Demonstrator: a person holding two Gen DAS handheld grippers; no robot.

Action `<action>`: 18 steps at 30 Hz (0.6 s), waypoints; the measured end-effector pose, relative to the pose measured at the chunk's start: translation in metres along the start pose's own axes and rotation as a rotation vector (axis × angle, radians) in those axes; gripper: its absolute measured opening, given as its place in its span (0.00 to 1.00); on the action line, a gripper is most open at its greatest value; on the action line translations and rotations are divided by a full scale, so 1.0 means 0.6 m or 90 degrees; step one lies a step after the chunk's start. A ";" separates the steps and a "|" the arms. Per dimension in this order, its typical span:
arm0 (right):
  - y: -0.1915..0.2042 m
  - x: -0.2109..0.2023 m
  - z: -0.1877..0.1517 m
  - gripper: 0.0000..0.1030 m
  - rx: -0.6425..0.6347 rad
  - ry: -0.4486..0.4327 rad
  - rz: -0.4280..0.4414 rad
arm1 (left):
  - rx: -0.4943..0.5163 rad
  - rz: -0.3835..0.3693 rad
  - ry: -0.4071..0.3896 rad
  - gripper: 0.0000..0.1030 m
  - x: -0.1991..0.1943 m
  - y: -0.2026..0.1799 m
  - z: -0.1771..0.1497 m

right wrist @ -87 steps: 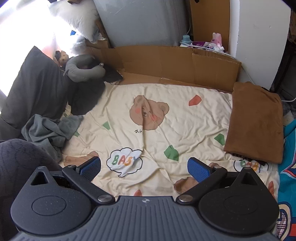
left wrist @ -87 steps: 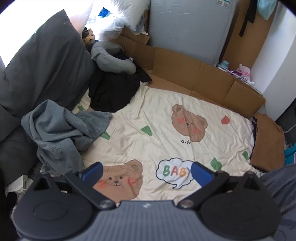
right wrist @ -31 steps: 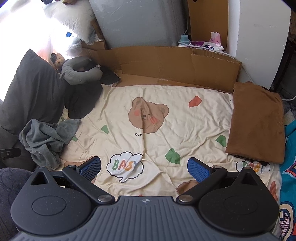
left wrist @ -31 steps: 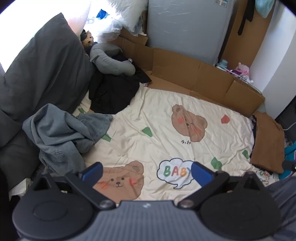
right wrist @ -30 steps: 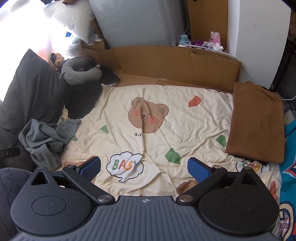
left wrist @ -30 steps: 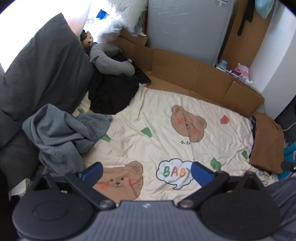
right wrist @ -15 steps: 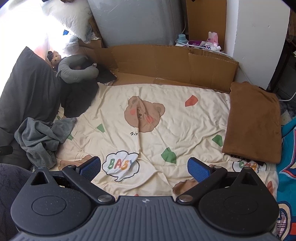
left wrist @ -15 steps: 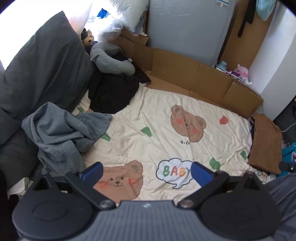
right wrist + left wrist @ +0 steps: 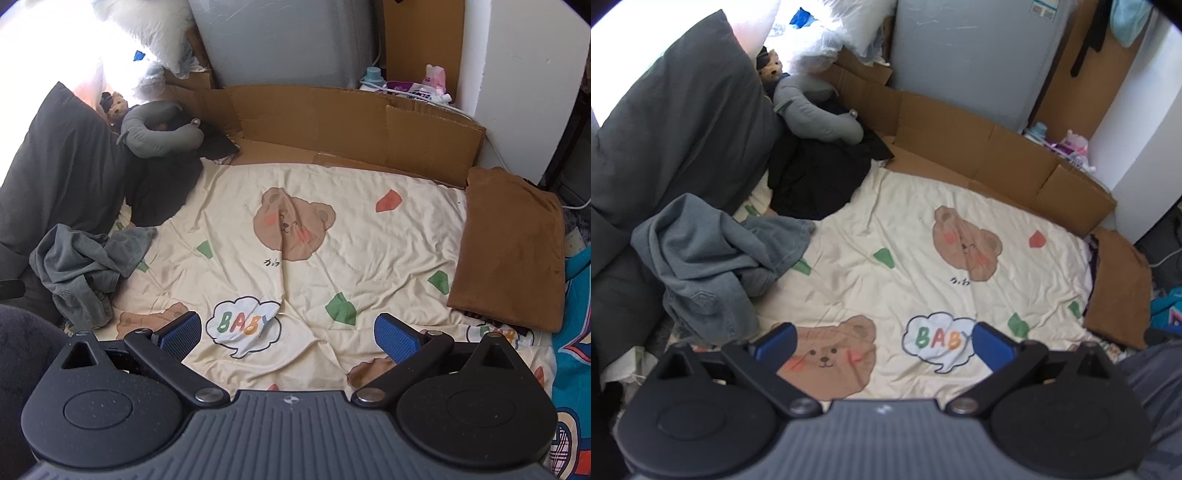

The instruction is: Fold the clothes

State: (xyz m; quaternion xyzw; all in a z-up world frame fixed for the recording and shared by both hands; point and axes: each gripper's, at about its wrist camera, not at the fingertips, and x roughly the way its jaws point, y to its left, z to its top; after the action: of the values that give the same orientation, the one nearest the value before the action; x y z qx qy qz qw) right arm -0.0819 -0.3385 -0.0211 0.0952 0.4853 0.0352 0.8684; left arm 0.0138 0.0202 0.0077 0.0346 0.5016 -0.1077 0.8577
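Grey garment (image 9: 713,266) lay crumpled, unfolded, at the left edge of the cream bear-print sheet (image 9: 905,229). Brown garment (image 9: 513,247) lay folded flat, rectangular, on the sheet's right edge. Black garment (image 9: 816,181) lay bunched, far-left.

Daylight floods from the upper left, blowing out the white plastic-wrapped pillows (image 9: 827,33); the cream bear-print bedsheet (image 9: 332,240) stays sharp, while fisheye distortion curves and darkens the corners.

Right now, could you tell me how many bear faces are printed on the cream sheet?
3 at least: one mid-sheet, one by the grey garment, one part-hidden behind the right gripper. The brown folded cloth may cover more.
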 end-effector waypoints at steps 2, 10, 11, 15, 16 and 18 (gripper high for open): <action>0.002 -0.001 0.000 1.00 0.002 -0.001 0.003 | 0.014 0.009 -0.002 0.99 -0.001 0.003 0.001; 0.010 0.002 0.008 1.00 0.023 -0.001 0.006 | -0.003 -0.004 0.000 0.99 0.002 0.029 0.007; 0.012 0.003 0.008 1.00 0.021 0.001 0.008 | -0.002 -0.007 0.000 0.99 0.003 0.031 0.007; 0.015 0.007 0.009 1.00 0.019 0.007 0.008 | -0.002 -0.022 0.002 0.99 0.010 0.039 0.008; 0.016 0.008 0.009 1.00 0.019 0.007 0.010 | -0.003 -0.026 0.002 0.99 0.013 0.041 0.008; 0.015 0.009 0.011 1.00 0.020 0.007 0.013 | -0.002 -0.030 0.004 0.99 0.019 0.044 0.010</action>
State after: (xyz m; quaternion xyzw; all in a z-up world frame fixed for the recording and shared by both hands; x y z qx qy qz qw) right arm -0.0735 -0.3294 -0.0204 0.1136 0.4897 0.0374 0.8636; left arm 0.0298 0.0435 -0.0006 0.0217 0.5052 -0.1269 0.8533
